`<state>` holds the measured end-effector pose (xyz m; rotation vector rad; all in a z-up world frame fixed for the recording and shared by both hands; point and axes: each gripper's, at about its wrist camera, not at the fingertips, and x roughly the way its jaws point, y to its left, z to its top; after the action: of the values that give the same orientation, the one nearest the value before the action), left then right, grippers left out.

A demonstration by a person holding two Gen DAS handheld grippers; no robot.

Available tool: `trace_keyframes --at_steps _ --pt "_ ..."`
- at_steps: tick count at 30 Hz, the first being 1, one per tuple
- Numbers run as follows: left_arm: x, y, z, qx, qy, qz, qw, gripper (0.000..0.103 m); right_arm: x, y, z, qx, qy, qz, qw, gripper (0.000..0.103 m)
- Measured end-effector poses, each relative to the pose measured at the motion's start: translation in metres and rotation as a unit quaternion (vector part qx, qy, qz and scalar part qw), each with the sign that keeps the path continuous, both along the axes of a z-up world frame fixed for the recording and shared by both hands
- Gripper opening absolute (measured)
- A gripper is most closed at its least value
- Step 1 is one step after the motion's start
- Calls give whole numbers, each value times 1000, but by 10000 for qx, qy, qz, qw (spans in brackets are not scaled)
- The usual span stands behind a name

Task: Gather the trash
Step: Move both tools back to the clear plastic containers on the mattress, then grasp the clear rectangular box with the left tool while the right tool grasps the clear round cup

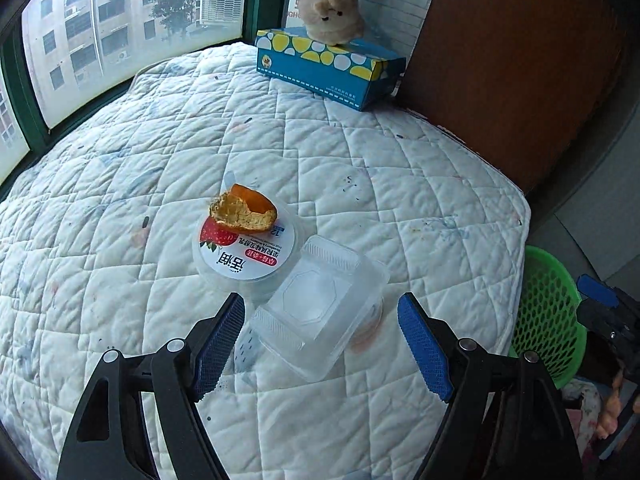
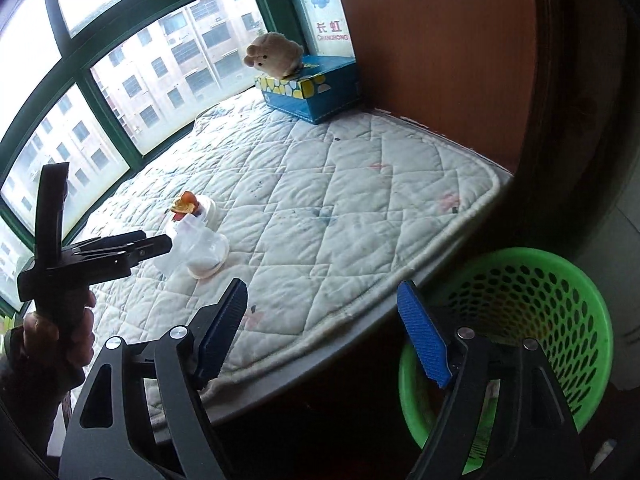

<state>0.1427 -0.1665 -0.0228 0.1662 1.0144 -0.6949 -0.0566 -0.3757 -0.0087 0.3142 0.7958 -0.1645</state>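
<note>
L gripper (image 1: pixel 321 334) jaws wide, empty; clear square plastic tub (image 1: pixel 320 306) lies between/just ahead of its tips w/o contact. R gripper (image 2: pixel 322 328) open, empty, green perforated plastic basket (image 2: pixel 532 320) just past right finger.

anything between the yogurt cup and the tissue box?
Nothing: in the left wrist view only bare quilted pad lies between the yogurt cup and the tissue box.

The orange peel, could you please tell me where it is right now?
In the left wrist view the orange peel lies on the yogurt cup, mid-quilt, just left of the clear plastic box.
</note>
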Motion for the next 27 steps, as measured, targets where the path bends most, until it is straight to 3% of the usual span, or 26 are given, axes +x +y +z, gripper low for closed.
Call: trace_keyframes --at_steps 6,12,19,27 --pt "13 -4 -19 59 211 -121 9997 75 18 11 -8 17 146 204 9997 78" --pt "16 -1 -25 -287 476 -260 9981 59 37 22 -17 26 293 405 9987 78" --pt "12 8 -19 -331 325 -180 9988 56 50 32 -24 13 379 567 9977 78" --pt "15 44 15 -540 3 124 9985 56 67 53 -33 -23 455 897 9949 78"
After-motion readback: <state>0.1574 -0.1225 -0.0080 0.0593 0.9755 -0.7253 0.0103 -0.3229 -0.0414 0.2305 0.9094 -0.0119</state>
